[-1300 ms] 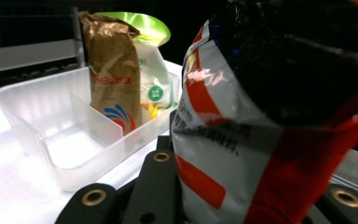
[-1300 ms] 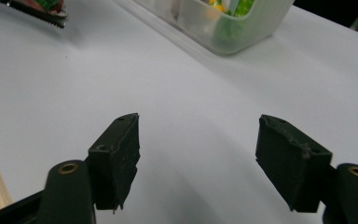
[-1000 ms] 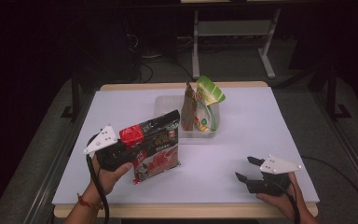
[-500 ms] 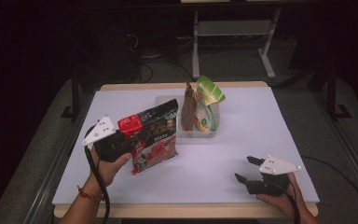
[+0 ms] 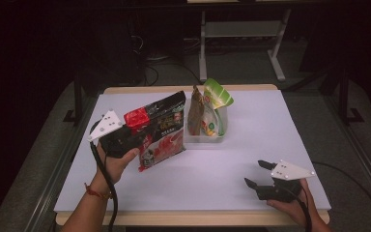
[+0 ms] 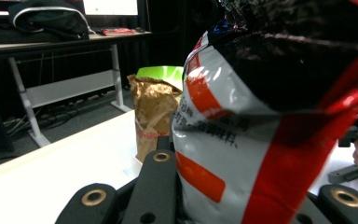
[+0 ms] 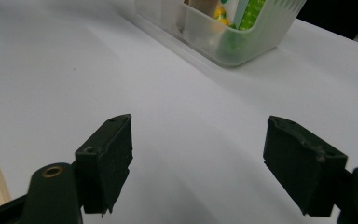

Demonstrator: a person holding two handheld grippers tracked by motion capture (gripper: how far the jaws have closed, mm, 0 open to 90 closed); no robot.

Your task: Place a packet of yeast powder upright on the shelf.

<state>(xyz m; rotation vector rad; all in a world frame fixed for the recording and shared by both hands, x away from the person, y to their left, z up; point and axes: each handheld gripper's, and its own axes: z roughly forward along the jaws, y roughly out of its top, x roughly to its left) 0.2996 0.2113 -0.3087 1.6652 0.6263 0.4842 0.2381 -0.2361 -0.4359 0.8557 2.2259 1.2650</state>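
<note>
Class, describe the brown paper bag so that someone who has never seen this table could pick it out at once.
On the white table, find the clear plastic bin near the far edge. The brown paper bag stands upright in its left part. Its crumpled, plain brown paper sets it apart from the glossy green-topped pouch beside it.

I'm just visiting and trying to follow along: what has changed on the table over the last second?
The left gripper, clamped on the red and black snack bag, has carried it up off the table and toward the clear bin. The right gripper stayed open, low near the table's front edge, and the brown pouch and green pouch stayed standing in the bin.
</note>
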